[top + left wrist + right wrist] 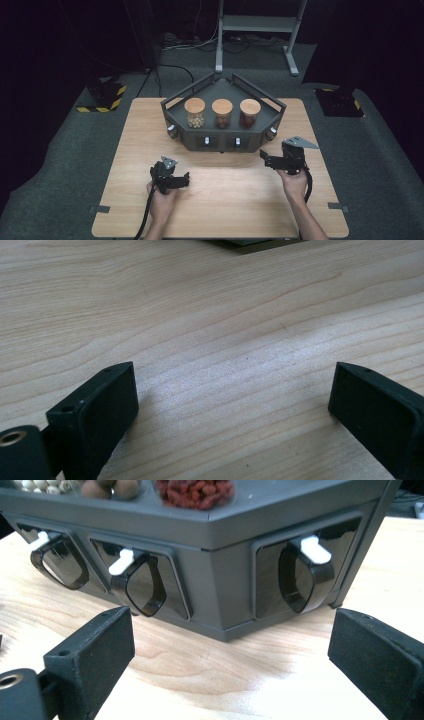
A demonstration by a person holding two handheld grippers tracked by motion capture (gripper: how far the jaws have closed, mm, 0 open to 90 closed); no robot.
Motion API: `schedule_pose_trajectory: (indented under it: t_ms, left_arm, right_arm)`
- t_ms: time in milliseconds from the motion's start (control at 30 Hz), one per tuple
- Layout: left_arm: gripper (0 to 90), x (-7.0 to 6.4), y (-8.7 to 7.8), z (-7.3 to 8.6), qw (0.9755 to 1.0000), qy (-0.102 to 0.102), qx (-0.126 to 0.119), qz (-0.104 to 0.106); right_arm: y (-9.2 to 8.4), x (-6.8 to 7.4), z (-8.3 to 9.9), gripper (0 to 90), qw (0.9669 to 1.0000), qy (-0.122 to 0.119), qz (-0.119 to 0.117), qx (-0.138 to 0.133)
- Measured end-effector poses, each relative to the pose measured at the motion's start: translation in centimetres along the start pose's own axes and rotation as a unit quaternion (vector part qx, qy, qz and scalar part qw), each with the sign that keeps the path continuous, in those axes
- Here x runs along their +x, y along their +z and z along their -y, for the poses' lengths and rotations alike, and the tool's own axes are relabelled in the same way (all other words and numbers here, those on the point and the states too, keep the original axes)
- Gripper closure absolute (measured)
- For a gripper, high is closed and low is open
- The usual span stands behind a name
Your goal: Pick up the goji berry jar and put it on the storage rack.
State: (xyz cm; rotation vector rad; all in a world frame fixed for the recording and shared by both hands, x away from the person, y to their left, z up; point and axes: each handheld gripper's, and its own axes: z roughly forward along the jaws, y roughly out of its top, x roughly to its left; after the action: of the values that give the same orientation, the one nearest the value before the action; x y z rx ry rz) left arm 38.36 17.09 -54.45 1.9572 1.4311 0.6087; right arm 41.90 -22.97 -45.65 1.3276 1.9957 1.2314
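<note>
A dark grey angular rack (223, 137) stands at the back middle of the wooden table (225, 205). It carries three wooden-lidded jars: pale pieces (195, 114), brown balls (222, 115), red bits (249, 114). Its front faces bear smoky dark spouts with white levers (302, 577) (140, 582). My right gripper (272, 159) (232, 635) is open, a short way in front of the rack's right front corner, with nothing between its jaws. Over bare wood in front of the rack's left part, my left gripper (175, 179) (232, 390) is open and holds nothing.
Grey carpet surrounds the table. A metal stand's feet (256, 47) and cables lie on the floor behind the rack. Yellow-black striped bases (102, 97) sit at the back left and back right. Bare tabletop stretches between and in front of my hands.
</note>
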Motion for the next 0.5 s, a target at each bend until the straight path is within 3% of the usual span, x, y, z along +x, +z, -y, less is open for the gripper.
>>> schedule_pose_trajectory:
  t_ms: [500]
  left_arm:
    - [5.9, 0.0, 0.0, 0.0, 1.0000, 0.000, 0.000, 0.000]
  right_arm:
    - [1.0, 0.5, 1.6, 4.9, 0.9998, -0.003, 0.003, 0.022]
